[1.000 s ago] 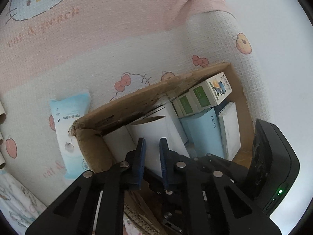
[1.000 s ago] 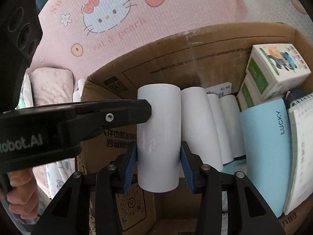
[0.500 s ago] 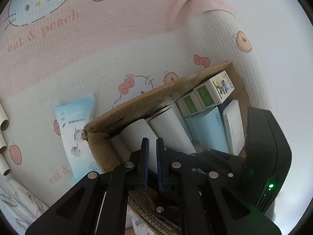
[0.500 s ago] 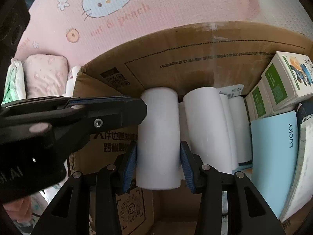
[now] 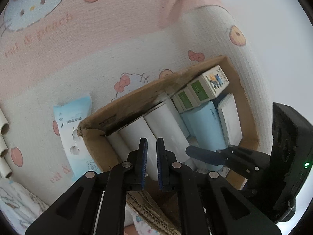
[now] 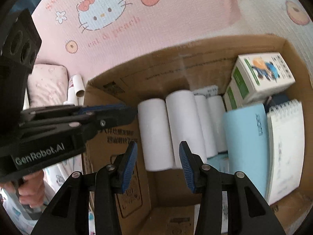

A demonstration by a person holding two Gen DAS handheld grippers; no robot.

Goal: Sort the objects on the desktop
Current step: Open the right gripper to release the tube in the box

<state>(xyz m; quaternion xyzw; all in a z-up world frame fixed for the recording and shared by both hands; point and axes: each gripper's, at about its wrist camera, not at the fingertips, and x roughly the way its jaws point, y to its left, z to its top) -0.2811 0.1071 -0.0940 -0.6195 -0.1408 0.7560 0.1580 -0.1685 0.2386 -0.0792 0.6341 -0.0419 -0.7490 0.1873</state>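
An open cardboard box point(image 6: 166, 72) point(image 5: 121, 109) stands on a pink cartoon-cat cloth point(image 6: 137, 19). Several white paper rolls lie side by side in its left part. The leftmost roll point(image 6: 154, 133) lies free below my right gripper point(image 6: 158, 152), which hovers above it, open, its pads clear of the roll. The right gripper point(image 5: 192, 151) also shows from the side in the left wrist view. My left gripper point(image 5: 152, 162) point(image 6: 127, 109) hangs over the box's left corner, almost closed to a thin slit, with nothing between the pads.
The box's right part holds green-and-white cartons point(image 6: 262, 74), a light-blue book point(image 6: 244, 141) and a spiral notebook point(image 6: 283, 146). Outside lie a blue wipes packet point(image 5: 72, 135), cardboard tubes point(image 5: 4, 129) point(image 6: 78, 86) and a pink tissue pack point(image 6: 47, 82). A hand point(image 6: 29, 195) holds the left gripper.
My right gripper had the white roll between its pads; it has since risen, and the roll stays in the box. The left gripper's jaws narrowed.
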